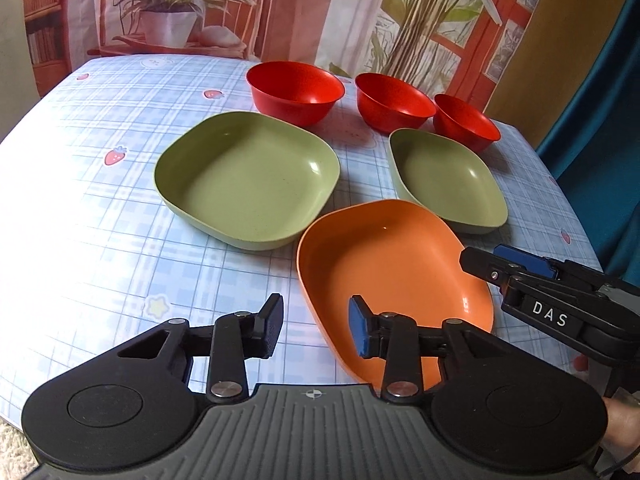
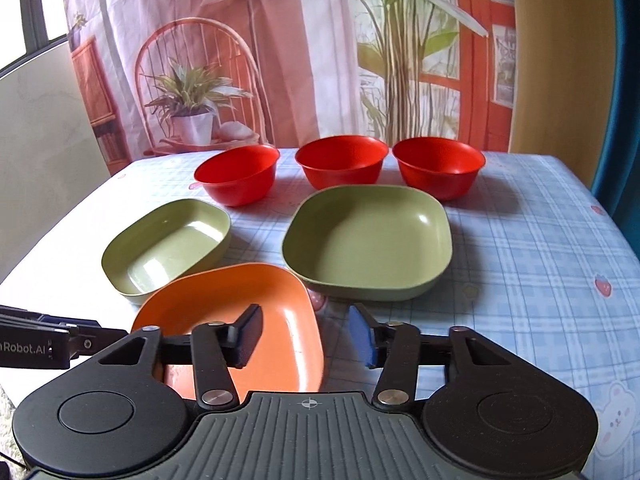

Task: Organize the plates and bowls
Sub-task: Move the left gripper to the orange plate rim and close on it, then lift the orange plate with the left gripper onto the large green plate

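Orange plate [image 1: 394, 276] lies straight under my two tools, its left rim between the part-closed fingers of my left gripper [image 1: 316, 330] and its right rim between those of my right gripper [image 2: 306, 338], neither yet pinching it.

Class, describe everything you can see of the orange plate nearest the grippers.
The orange rounded-square plate, seemingly matte plastic, is shallow with a raised rim and empty. It sits flat on the blue checked tablecloth, nearest the cameras, in front of both green plates, touching neither visibly. Neither gripper holds it.
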Available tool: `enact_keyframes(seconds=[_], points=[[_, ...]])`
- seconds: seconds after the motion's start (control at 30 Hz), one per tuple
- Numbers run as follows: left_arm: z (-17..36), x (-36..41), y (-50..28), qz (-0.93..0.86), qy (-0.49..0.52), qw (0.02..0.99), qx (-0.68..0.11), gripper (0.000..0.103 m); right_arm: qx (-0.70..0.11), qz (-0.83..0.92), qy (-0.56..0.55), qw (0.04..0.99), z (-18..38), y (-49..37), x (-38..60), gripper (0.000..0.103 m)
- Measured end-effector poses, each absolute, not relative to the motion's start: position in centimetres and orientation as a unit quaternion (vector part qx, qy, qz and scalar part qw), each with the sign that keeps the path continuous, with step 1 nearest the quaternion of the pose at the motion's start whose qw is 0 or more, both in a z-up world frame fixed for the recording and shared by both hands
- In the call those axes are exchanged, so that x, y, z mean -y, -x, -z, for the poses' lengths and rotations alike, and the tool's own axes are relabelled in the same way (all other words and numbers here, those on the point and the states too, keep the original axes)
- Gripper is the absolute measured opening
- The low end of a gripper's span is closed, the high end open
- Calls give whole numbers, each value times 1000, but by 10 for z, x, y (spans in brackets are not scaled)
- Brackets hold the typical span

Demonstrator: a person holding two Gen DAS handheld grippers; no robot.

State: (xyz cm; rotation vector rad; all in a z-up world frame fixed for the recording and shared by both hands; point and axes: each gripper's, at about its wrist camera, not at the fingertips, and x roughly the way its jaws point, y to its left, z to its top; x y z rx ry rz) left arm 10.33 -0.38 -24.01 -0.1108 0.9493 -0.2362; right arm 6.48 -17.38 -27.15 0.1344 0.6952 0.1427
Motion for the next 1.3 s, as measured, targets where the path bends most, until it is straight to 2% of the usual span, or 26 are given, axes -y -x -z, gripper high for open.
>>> enact_keyframes(seconds=[0.07, 0.1, 0.13, 0.27, 0.4, 0.47, 0.5, 1.3], points=[[242, 4, -103, 118, 60, 879, -458, 32, -346, -70, -73, 933, 276, -67, 177, 33], [244, 4, -104, 119, 62, 878, -460, 24, -347, -71, -76, 932, 278, -67, 178, 32], [245, 3, -104, 121, 64, 876, -462, 21, -348, -73, -78, 931, 279, -67, 178, 29], [249, 1, -105, 124, 77, 871, -470, 21, -349, -77, -82, 930, 282, -66, 179, 22], [253, 3, -106, 124, 82, 865, -480, 21, -352, -75, -89, 929, 285, -66, 182, 19], [256, 3, -106, 121, 81, 864, -482, 21, -355, -74, -94, 927, 287, -66, 184, 9], [257, 3, -106, 122, 81, 863, -483, 21, -355, -74, -96, 927, 288, -66, 185, 8], [249, 0, -97, 153, 95, 860, -477, 21, -345, -78, -83, 932, 281, -58, 179, 7]])
